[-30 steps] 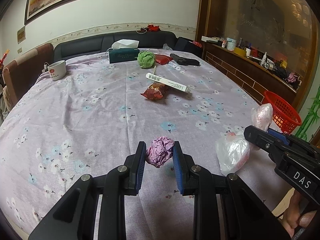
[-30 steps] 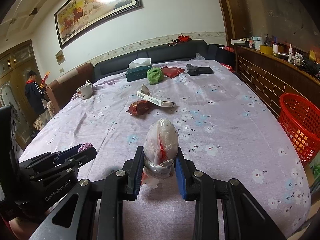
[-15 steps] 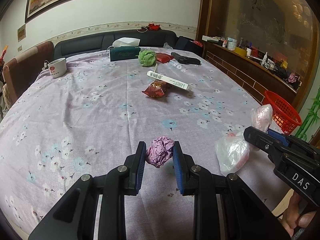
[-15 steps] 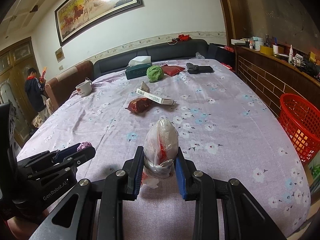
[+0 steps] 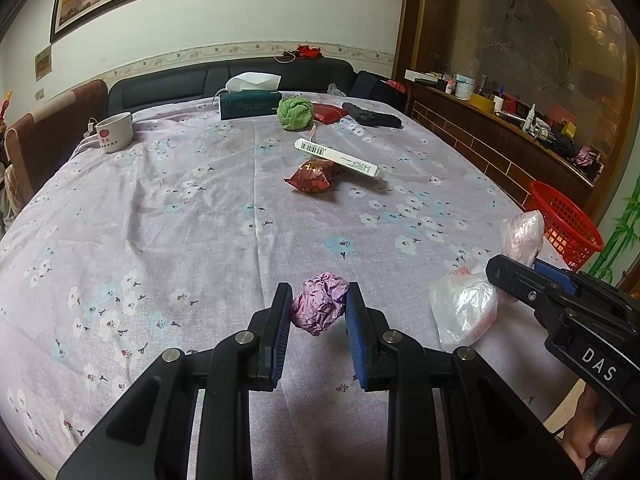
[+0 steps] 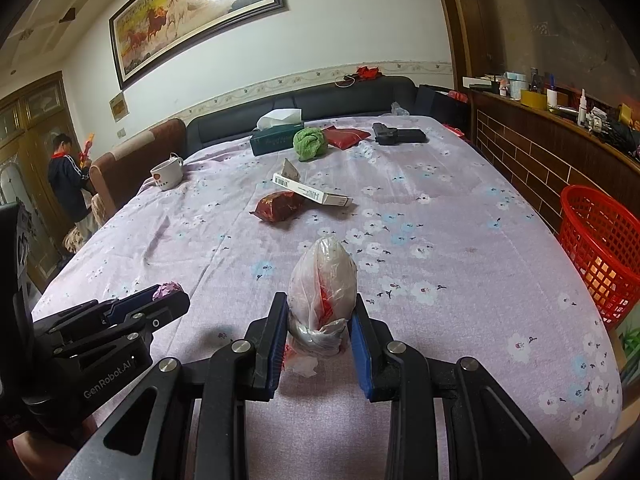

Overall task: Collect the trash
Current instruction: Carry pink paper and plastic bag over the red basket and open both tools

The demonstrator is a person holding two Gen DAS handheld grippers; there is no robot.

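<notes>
A crumpled pink paper ball [image 5: 320, 306] sits squeezed between the blue pads of my left gripper [image 5: 318, 308], low over the flowered tablecloth [image 5: 160, 220]. My right gripper [image 6: 320, 316] is shut on the knotted neck of a clear plastic bag with red print [image 6: 323, 276]. In the left wrist view the right gripper [image 5: 520, 276] and its bag [image 5: 464, 312] are at the right. The right wrist view has the left gripper [image 6: 164, 302] at the lower left, with the pink ball [image 6: 168, 289] showing. A red mesh basket [image 6: 600, 248] stands beyond the table's right edge.
Mid-table lie a red foil wrapper [image 5: 314, 176] and a long white box [image 5: 336, 156]. Along the far edge stand a green cloth ball [image 5: 295, 112], a tissue box [image 5: 250, 104], a red pouch [image 5: 328, 113], a black object [image 5: 372, 118] and a cup [image 5: 115, 132]. A person [image 6: 70, 176] stands far left.
</notes>
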